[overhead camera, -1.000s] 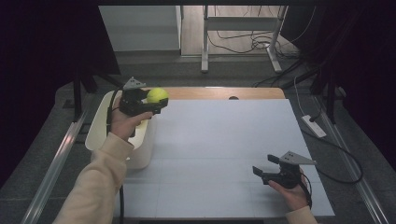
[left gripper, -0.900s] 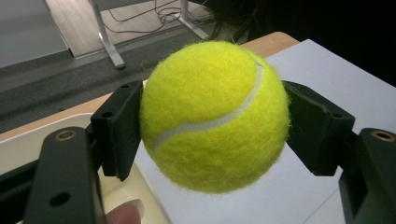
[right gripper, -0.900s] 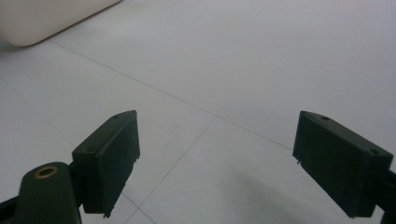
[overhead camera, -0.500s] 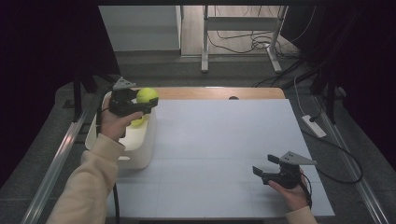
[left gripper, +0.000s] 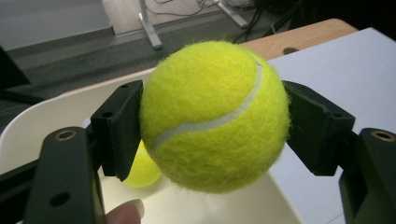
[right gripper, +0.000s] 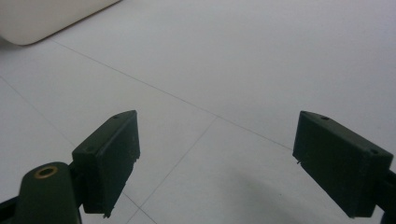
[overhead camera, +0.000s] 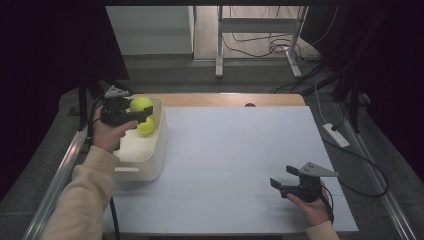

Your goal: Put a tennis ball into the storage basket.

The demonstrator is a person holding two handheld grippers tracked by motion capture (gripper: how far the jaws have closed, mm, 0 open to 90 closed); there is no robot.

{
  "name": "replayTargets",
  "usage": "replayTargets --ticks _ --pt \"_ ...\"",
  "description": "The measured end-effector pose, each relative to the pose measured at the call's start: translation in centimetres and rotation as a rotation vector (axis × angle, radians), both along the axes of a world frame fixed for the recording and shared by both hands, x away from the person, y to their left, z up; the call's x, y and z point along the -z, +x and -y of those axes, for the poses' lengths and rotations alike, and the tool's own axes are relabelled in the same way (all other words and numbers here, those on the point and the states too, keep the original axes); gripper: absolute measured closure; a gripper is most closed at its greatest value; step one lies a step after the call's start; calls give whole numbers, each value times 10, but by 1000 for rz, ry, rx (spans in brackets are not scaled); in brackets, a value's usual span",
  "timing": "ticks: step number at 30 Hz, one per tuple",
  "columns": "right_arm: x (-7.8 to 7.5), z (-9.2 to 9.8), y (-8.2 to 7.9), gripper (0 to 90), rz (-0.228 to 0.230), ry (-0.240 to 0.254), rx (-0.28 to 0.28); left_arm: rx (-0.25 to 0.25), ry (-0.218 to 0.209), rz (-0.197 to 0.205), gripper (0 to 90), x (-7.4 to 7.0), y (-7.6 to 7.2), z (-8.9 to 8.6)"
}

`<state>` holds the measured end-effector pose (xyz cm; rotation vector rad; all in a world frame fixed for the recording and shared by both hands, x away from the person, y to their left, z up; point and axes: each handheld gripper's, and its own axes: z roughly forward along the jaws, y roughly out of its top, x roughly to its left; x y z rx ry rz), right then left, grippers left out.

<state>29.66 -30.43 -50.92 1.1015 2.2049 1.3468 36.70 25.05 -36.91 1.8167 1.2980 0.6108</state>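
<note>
At upper left, the left gripper (overhead camera: 142, 116) clamped a fuzzy yellow-green tennis ball (overhead camera: 141, 104) above the white plastic bin (overhead camera: 150, 167); released there, it risked striking the second ball (overhead camera: 145, 127) and bouncing out. The right gripper (overhead camera: 283, 177) stood apart, empty.

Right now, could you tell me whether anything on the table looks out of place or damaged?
Nothing stands out. The left gripper holds a tennis ball over the white bin, a second ball lies inside.

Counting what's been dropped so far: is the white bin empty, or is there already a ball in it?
Not empty. One tennis ball lies in the bin; the left gripper holds another ball above it.
</note>
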Motion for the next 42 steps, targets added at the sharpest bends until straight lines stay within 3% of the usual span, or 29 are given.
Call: replayTargets --ticks 8,18,34,42 --pt "1 -1 2 144 0 -4 0 -55 7 -39 271 10 2 -20" --pt "1 -1 1 144 -2 -4 1 -99 31 -84 270 15 7 -30" --pt "1 -1 2 144 -4 -9 1 -77 70 -164 268 20 12 -30" --pt "1 -1 1 144 -3 -4 3 -86 71 -174 266 20 14 -32"
